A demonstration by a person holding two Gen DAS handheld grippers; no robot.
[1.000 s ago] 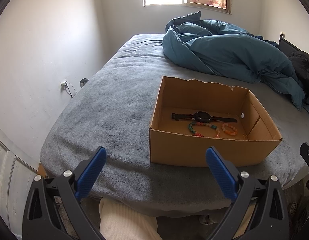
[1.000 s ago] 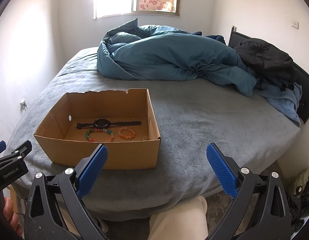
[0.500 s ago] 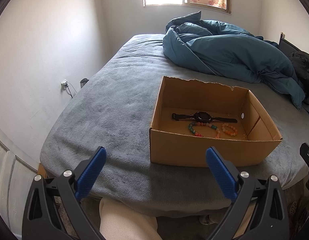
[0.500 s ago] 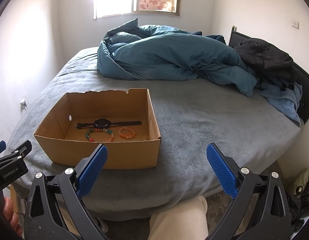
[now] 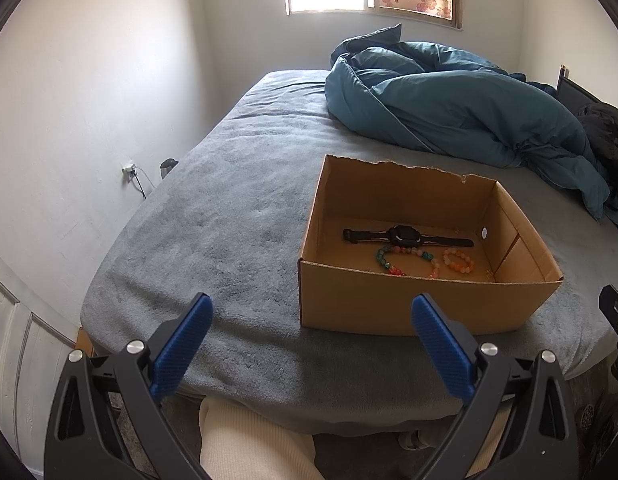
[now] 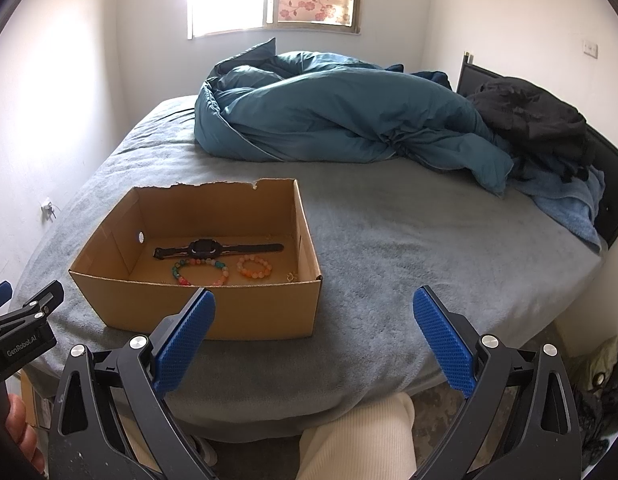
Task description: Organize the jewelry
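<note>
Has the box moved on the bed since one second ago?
No. The box sits at the same spot against the bed and the wall socket in the left view.

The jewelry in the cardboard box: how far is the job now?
Done, it seems: the watch, the multicolored bracelet and the orange bracelet lie in the cardboard box on the bed. In hand: nothing; the left tool and right tool are open, short of the box. What is left cannot be told.

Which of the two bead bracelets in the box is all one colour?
The smaller orange bracelet, lying right of the larger multicoloured bracelet, which mixes green, red and pink beads.
</note>
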